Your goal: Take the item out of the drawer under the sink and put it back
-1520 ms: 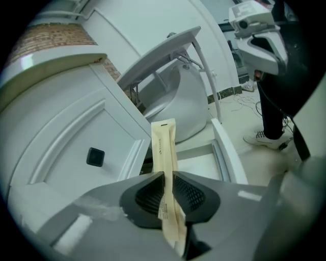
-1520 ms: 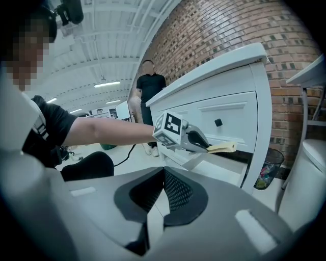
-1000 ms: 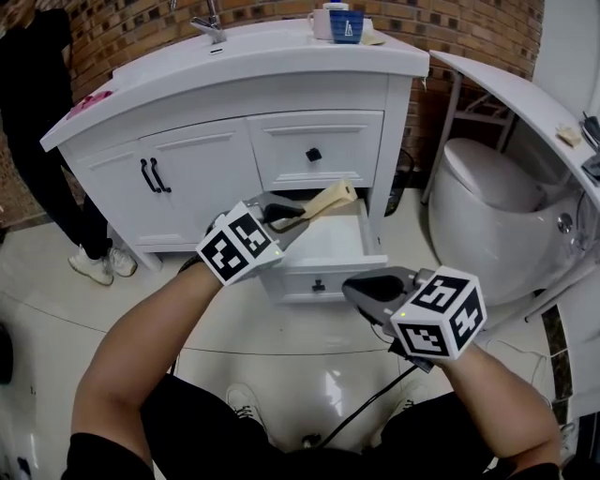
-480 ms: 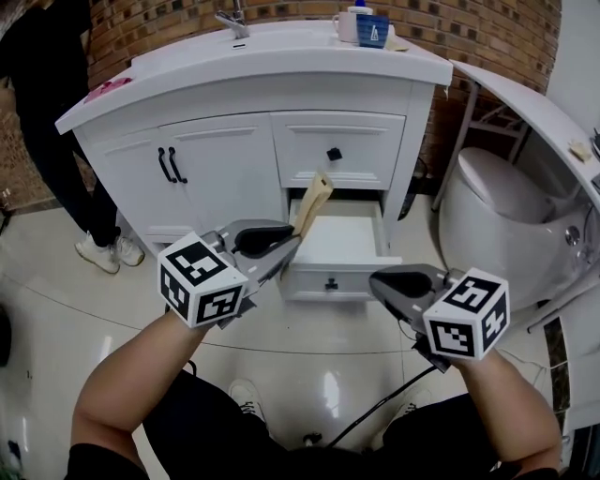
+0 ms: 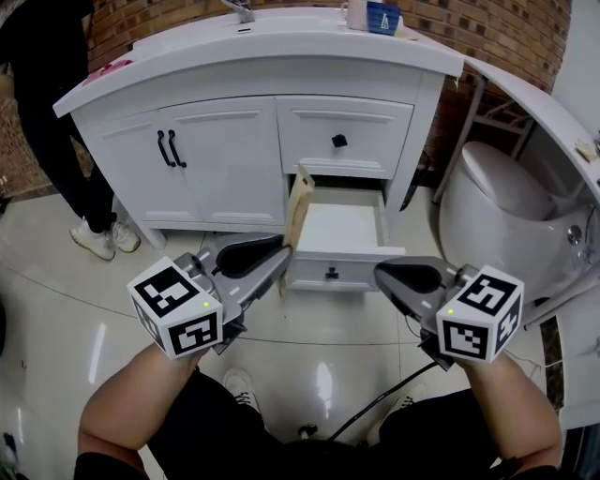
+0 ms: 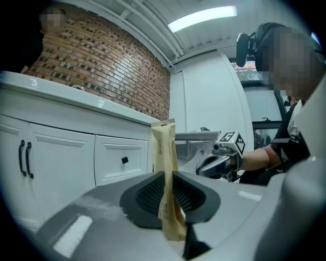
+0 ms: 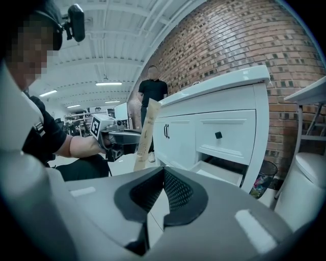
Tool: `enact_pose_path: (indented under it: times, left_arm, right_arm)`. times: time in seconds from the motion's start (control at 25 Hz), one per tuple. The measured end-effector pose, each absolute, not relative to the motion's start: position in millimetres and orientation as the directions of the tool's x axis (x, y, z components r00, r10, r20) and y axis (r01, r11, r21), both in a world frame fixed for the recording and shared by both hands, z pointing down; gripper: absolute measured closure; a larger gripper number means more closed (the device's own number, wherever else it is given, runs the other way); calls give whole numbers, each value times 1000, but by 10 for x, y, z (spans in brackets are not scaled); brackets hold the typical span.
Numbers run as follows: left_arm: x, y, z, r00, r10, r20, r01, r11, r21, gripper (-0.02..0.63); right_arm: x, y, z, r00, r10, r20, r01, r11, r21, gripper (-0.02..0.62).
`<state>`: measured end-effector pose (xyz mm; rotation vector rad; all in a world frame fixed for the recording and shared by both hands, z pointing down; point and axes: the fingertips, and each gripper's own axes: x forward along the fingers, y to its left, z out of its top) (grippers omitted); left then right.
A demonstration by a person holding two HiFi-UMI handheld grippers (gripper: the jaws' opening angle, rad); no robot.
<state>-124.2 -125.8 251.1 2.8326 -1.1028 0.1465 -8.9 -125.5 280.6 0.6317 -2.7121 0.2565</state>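
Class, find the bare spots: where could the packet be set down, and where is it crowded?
The open drawer is bare inside its white walls. The floor just before it is bare too. Crowded: the back right corner of the counter, where the cups stand.

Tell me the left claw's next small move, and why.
Probably swing the packet right, over the open drawer, and start lowering it in. The left claw is shut on the packet's lower end and holds it upright at the drawer's left edge, outside it. The drawer looks empty, so putting the packet back is what remains.
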Motion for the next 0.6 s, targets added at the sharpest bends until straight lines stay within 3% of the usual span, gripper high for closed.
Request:
enact_pose_path:
  times: [0.6]
  left_arm:
    - [-1173,-1181,2762,756,-630,177,-652,-750,113,554]
  right_arm:
    - [-114,-1243,2851,-842,-384,380,-447,890,-93,588]
